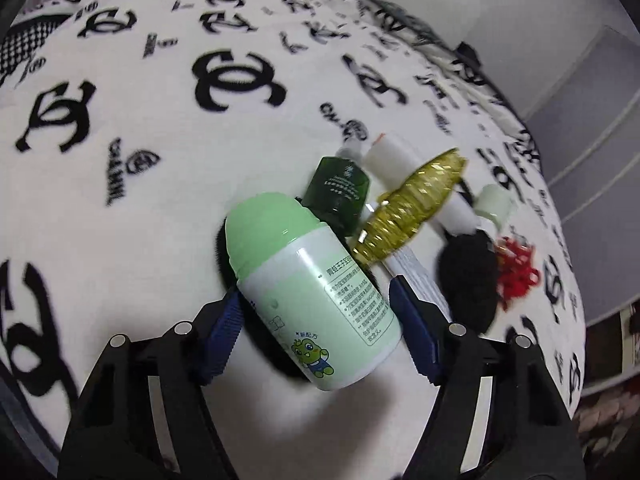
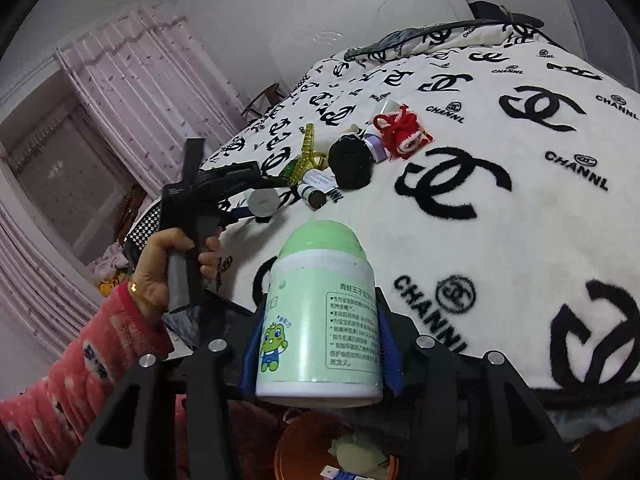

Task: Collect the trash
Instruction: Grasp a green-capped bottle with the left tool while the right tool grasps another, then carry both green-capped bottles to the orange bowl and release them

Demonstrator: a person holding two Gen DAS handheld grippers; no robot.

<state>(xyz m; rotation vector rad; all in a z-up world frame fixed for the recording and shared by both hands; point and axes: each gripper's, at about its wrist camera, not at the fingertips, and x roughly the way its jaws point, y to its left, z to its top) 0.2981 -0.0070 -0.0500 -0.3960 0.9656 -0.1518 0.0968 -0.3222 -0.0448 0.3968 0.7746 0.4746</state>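
In the left wrist view my left gripper [image 1: 316, 312] stands around a white bottle with a green cap and a frog picture [image 1: 316, 292] lying on the bed; its blue pads [image 1: 226, 336] are at the bottle's sides. My right gripper [image 2: 320, 344] is shut on a second, matching green-capped bottle [image 2: 320, 320] and holds it upright above an orange bin [image 2: 296, 448]. In the right wrist view the left gripper [image 2: 240, 196] sits at the pile, held by a hand in a pink sleeve.
A pile lies on the logo-printed blanket [image 1: 160, 160]: a dark green bottle [image 1: 338, 192], a gold hair clip [image 1: 408, 208], a white tube [image 1: 392, 160], a black pompom [image 1: 468, 280], red yarn [image 1: 516, 272]. The bin holds crumpled trash [image 2: 356, 452]. Pink curtains [image 2: 132, 100] hang at the left.
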